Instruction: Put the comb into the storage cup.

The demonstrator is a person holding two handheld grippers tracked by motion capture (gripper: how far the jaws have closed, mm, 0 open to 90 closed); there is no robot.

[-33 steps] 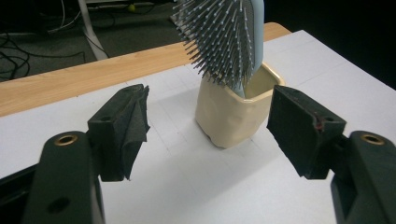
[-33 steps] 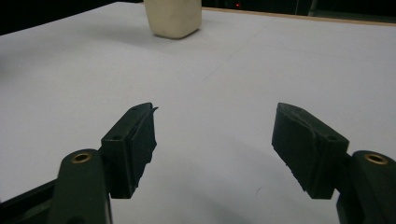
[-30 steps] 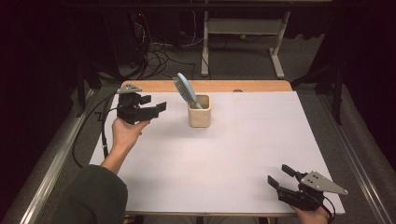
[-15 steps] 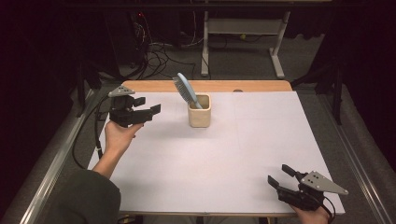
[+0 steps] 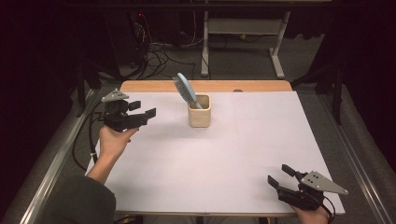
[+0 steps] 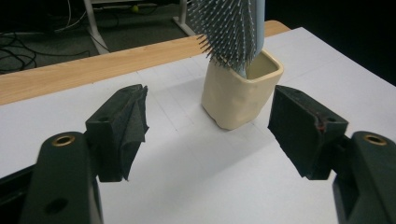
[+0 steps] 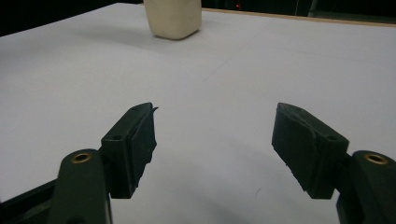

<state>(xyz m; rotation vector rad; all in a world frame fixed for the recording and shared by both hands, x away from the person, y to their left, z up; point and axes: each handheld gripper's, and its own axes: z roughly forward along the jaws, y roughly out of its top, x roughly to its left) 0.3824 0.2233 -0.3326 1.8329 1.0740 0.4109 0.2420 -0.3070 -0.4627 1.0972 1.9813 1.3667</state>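
The hairbrush [image 5: 186,92] stands handle-down in the cream cup [image 5: 199,112] near the table's far edge, its blue back and bristled head leaning left above the rim. The left gripper [image 5: 144,114] hangs to the left of the cup, apart from it, jaws spread wide and empty, with bare white table [image 5: 224,154] between them and the cup. The right gripper [image 5: 275,179] rests at the near right corner, well apart, jaws likewise spread and empty.

High view overhead, facing forward; gripper views low, close; all share cup [image 5: 200,112].
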